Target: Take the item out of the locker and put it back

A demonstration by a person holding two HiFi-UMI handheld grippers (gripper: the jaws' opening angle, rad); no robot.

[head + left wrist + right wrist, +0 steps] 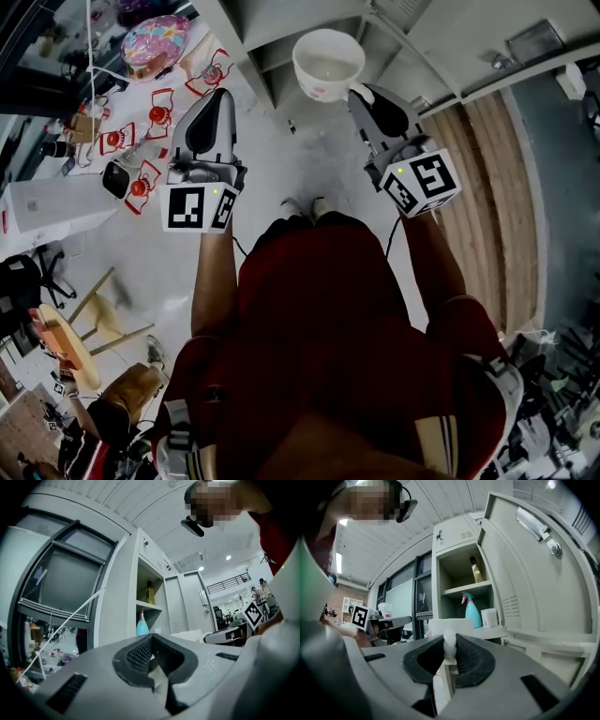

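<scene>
In the head view a white bowl (pixel 328 61) hangs in the air in front of the open grey locker (pixel 281 28). My right gripper (pixel 357 91) is shut on its rim. In the right gripper view that rim (pixel 449 644) sits pinched between the dark pads, and the bowl's wall (pixel 440 624) rises beyond them. My left gripper (pixel 223 92) is held level beside it, to the left; its jaws (pixel 151 654) are shut with nothing between them. Inside the locker a yellow bottle (pixel 476 570) stands on the upper shelf, and a teal spray bottle (pixel 472 612) stands below it.
The locker door (pixel 534 573) is swung open to the right. A small white box (pixel 489 617) stands beside the spray bottle. At the left of the head view a white table (pixel 56 202) carries clutter, red-wired items lie on the floor (pixel 141 183), and a wooden stool (pixel 89 323) stands nearby.
</scene>
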